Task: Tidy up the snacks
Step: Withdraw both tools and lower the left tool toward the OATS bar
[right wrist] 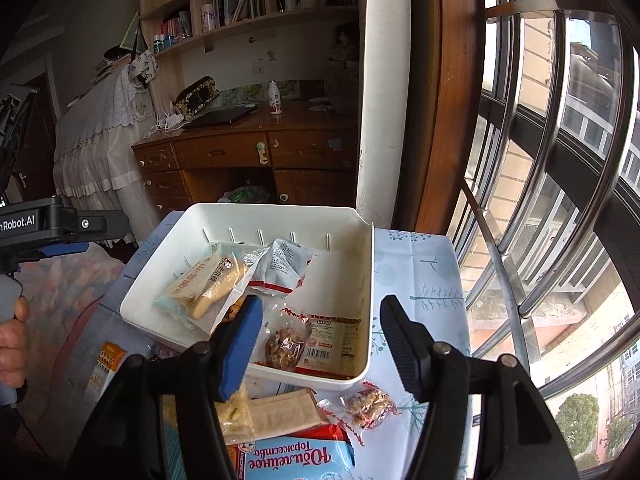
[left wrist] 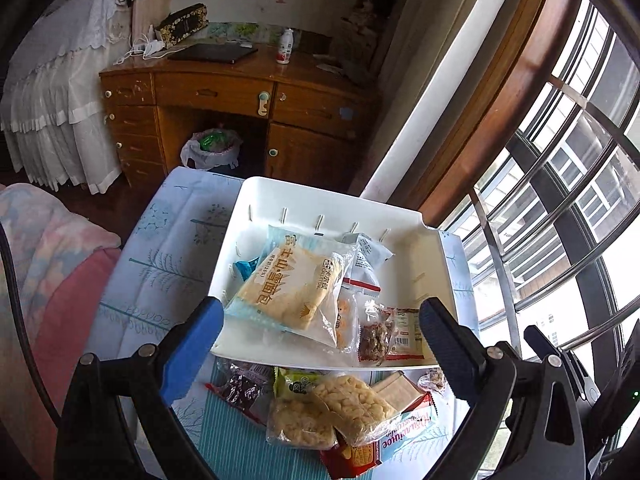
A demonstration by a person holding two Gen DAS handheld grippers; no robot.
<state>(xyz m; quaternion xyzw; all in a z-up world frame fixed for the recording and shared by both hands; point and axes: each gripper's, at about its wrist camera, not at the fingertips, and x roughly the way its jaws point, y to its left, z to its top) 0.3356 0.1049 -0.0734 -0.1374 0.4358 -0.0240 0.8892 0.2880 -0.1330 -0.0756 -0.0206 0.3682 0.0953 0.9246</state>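
Note:
A white bin (left wrist: 400, 208) stands on the blue-patterned tablecloth. In it lie a bread packet (left wrist: 288, 284), a white-and-red packet (left wrist: 364, 264) and a clear nut-bar packet (left wrist: 376, 336). My left gripper (left wrist: 320, 306) hangs wide open above the bin's near edge, holding nothing. Several loose snacks lie in front of the bin, among them two puffed-rice packets (left wrist: 352, 404) and a blue biscuit pack (right wrist: 292, 458). My right gripper (right wrist: 320, 308) is open and empty over the bin's near corner, above the nut-bar packet (right wrist: 286, 344). A small nut cluster packet (right wrist: 370, 402) lies just outside the bin (right wrist: 372, 264).
A barred window (right wrist: 560, 160) runs along the right of the table. A wooden desk (left wrist: 240, 92) stands behind it, with a bin bag (left wrist: 212, 148) underneath. A pink and blue blanket (left wrist: 52, 248) lies to the left. A hand (right wrist: 12, 336) shows at the left edge.

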